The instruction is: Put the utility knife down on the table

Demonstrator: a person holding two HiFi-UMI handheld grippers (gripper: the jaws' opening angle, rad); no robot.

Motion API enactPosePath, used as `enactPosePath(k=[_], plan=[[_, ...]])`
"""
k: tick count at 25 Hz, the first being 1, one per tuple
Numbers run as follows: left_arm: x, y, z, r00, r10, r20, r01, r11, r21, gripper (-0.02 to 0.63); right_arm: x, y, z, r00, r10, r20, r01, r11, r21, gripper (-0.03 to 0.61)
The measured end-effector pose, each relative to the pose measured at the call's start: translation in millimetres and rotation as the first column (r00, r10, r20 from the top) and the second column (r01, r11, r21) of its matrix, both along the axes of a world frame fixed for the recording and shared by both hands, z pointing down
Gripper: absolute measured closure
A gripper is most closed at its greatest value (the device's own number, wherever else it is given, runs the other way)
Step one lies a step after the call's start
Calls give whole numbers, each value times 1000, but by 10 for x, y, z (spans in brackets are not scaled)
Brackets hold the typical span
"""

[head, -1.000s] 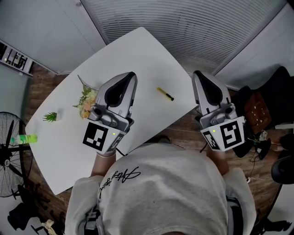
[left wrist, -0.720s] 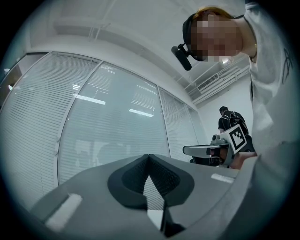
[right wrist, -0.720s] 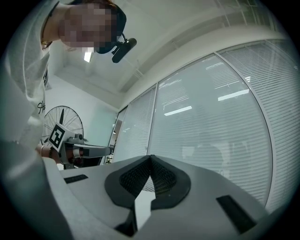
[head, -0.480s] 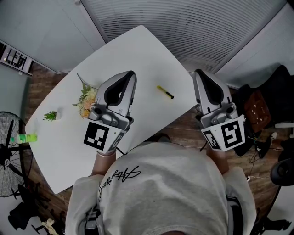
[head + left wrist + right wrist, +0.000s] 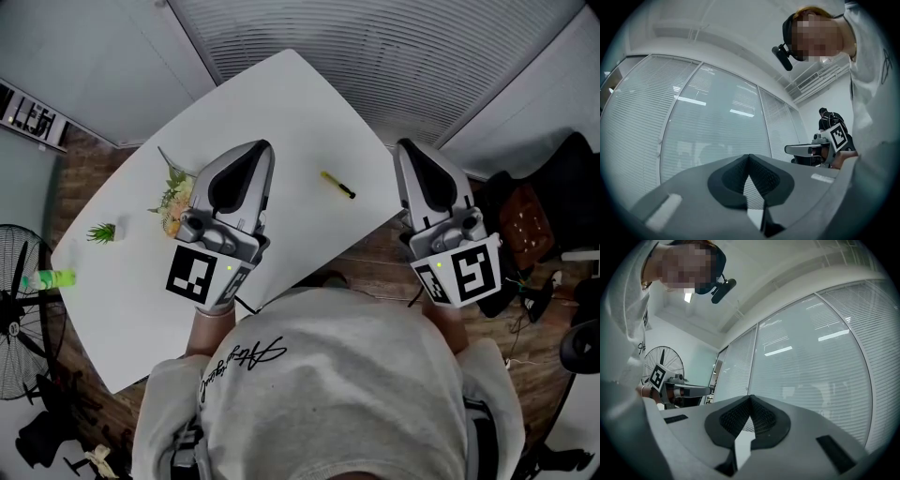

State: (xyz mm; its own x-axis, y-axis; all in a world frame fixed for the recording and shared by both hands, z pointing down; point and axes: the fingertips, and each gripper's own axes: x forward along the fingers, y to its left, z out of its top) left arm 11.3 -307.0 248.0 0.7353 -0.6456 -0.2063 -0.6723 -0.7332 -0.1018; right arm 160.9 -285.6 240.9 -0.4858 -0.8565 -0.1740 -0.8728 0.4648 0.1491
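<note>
The yellow utility knife (image 5: 337, 187) lies flat on the white table (image 5: 281, 103), near its right edge, with nothing touching it. My left gripper (image 5: 263, 147) hovers over the table to the knife's left, its jaws shut and holding nothing. My right gripper (image 5: 405, 147) hangs past the table's right edge, to the right of the knife, shut and also holding nothing. In the left gripper view the left gripper (image 5: 749, 156) points slightly upward at a wall of blinds. The right gripper view shows the right gripper (image 5: 750, 397) aimed the same way, so neither of these views shows the knife.
A bunch of flowers (image 5: 173, 202) and a small green plant (image 5: 100, 234) sit on the table's left part. A green bottle (image 5: 45, 279) and a fan (image 5: 21, 319) stand off the left edge. Dark chairs and cables (image 5: 548, 225) crowd the floor at right.
</note>
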Motion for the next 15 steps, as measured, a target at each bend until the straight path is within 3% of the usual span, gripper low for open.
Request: enactPosePath(k=[15], plan=[[-41, 49, -6, 1000, -4, 0, 4, 1000, 3, 621, -19, 56, -45, 1000, 8, 9, -8, 1000, 17, 578]])
